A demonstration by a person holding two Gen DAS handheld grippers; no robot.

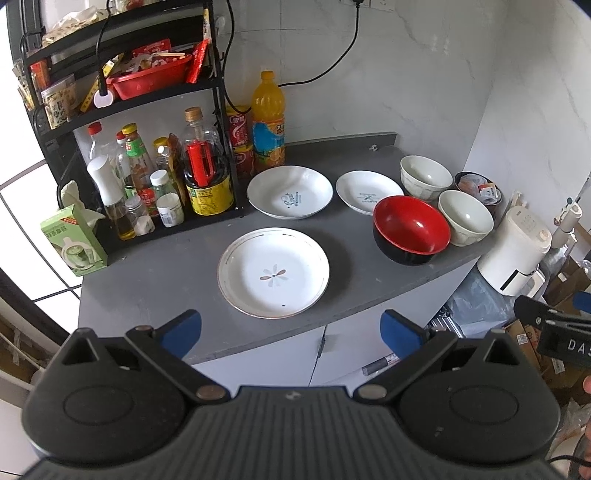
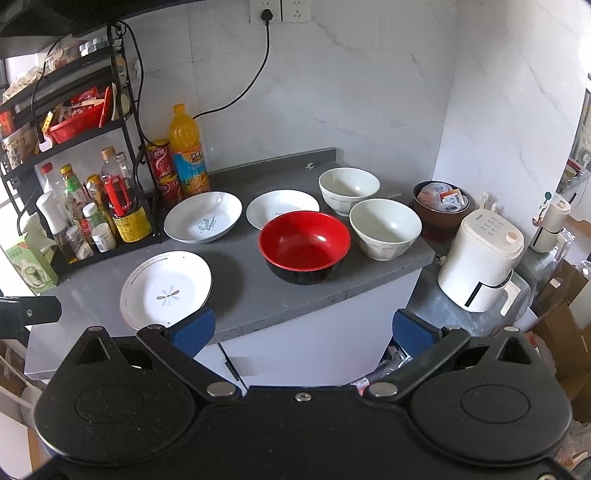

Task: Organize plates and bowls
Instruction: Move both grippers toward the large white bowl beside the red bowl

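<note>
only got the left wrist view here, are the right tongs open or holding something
Observer: The right tongs are open and empty, held short of the counter's front edge.
Operator: whats straight ahead of them
Observer: The red bowl sits centred between their fingers, upright and empty.
Operator: that black cord gets cut off at the top of my view, where does it go
Observer: Its plug is in the left side of a double wall socket; the right side is free.
</note>
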